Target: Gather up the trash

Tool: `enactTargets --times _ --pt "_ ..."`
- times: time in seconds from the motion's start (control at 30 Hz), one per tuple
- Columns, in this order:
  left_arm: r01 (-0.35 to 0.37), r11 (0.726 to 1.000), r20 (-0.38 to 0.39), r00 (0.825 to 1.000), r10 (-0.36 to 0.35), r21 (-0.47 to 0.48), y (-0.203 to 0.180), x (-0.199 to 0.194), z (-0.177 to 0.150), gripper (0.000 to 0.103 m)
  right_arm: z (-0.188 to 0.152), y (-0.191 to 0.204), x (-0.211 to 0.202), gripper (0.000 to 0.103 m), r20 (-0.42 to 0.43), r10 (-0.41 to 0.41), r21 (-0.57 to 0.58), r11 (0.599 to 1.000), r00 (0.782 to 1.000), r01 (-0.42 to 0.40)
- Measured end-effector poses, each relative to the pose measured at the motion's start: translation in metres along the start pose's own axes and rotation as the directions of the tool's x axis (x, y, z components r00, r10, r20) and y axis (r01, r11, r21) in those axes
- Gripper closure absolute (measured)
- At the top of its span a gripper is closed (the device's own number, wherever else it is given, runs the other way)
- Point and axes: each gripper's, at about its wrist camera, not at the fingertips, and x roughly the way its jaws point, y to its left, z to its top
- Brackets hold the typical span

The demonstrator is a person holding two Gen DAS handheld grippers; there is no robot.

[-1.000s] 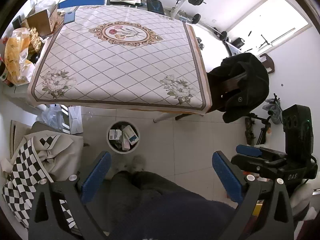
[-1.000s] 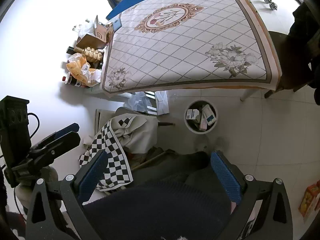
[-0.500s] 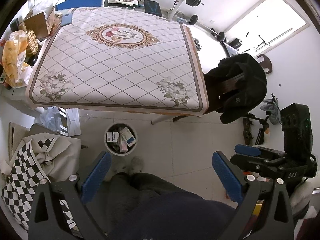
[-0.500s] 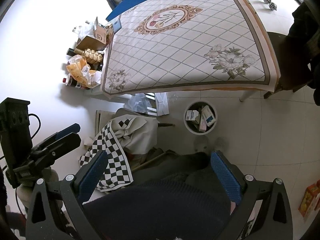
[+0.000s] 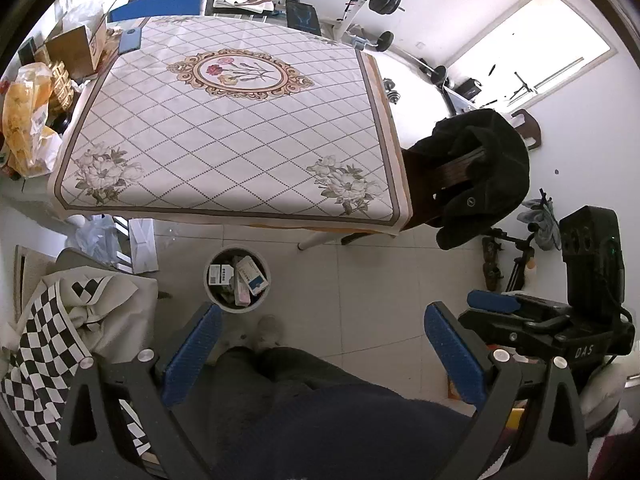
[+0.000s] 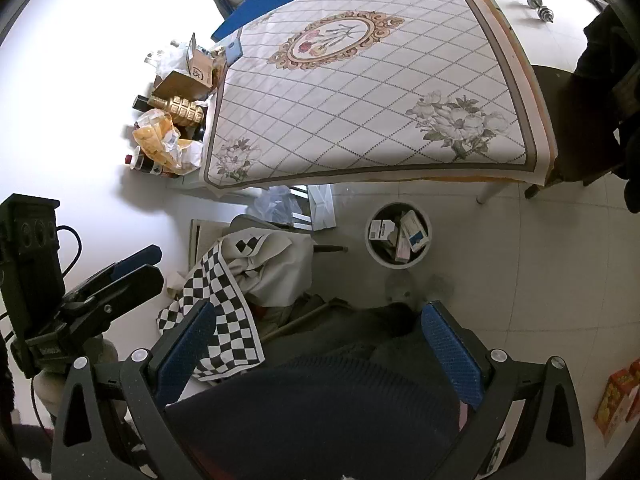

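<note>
Both the left blue-padded gripper (image 5: 318, 344) and the right blue-padded gripper (image 6: 318, 344) are spread wide with nothing between the pads, hanging over the person's dark-clothed lap (image 5: 320, 412), which blocks the floor below. The small white round trash bin (image 5: 237, 278) sits on the pale tiled floor (image 5: 360, 280) just off the edge of the table with the floral diamond-pattern cloth (image 5: 224, 136), stuffed with what look like small cardboard boxes (image 6: 414, 232), though anything underneath them is hard to make out.

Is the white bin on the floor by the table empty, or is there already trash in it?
Not empty: the bin stands upright with several small cartons inside.
</note>
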Motion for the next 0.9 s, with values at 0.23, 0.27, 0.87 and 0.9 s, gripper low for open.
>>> enactTargets --times 0.23,0.27,0.87,0.9 --pt "0.002 1.000 -0.003 1.000 -0.002 0.000 -0.0030 0.0002 -0.0003 0.000 0.0000 -0.0004 -0.0006 0.000 0.001 0.002 0.002 1.000 1.000 -0.002" --pt "0.002 1.000 -0.002 1.000 -0.002 -0.002 -0.0026 0.0003 -0.0003 0.000 0.0005 -0.0004 -0.0004 0.000 0.000 0.002 0.001 1.000 1.000 -0.002" --pt "0.007 1.000 -0.004 1.000 -0.007 0.004 -0.0032 -0.0005 -0.0041 0.000 0.0036 -0.0036 -0.0020 0.000 -0.008 0.002 -0.014 1.000 1.000 -0.002" --pt "0.008 1.000 -0.004 1.000 -0.008 0.004 -0.0034 -0.0005 -0.0041 0.000 0.0034 -0.0033 -0.0020 0.000 -0.007 0.002 -0.013 1.000 1.000 -0.002"
